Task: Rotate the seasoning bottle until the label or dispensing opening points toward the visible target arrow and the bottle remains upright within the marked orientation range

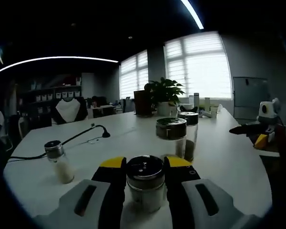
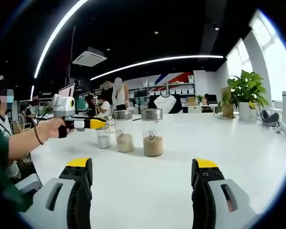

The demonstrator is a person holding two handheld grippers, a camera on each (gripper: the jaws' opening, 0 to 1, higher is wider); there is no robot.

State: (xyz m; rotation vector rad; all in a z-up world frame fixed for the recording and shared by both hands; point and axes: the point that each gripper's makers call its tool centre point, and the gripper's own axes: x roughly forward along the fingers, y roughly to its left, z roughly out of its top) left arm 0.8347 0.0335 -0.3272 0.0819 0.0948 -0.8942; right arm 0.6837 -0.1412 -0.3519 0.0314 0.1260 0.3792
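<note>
Four seasoning bottles on desk (image 1: pixel 229 157): left claw (image 1: pixel 145 169) pinches one bottle (image 1: pixel 145 183); right claw (image 2: pixel 142 174) spread wide.

four clear glass seasoning bottles with round metal lids stand on the one large white table (image 1: pixel 229 157): the nearest bottle with pale contents (image 1: pixel 145 183), a small white-filled shaker (image 1: pixel 58 161), a taller bottle with a dark-rimmed lid (image 1: pixel 171 135), and another just behind it (image 1: pixel 189 128). in the right gripper view three of them are plain: a sand-filled bottle (image 2: pixel 152 132), a second one like it (image 2: pixel 123 130), and a smaller one (image 2: pixel 103 136); the fourth may be hidden. one green leafy potted plant (image 1: pixel 164 95). one black cable (image 1: pixel 62 143). two yellow-tipped hand-held grippers: the left (image 1: pixel 144 167), the right (image 2: pixel 141 171). at least four people at the back, though distance blurs the count.
</note>
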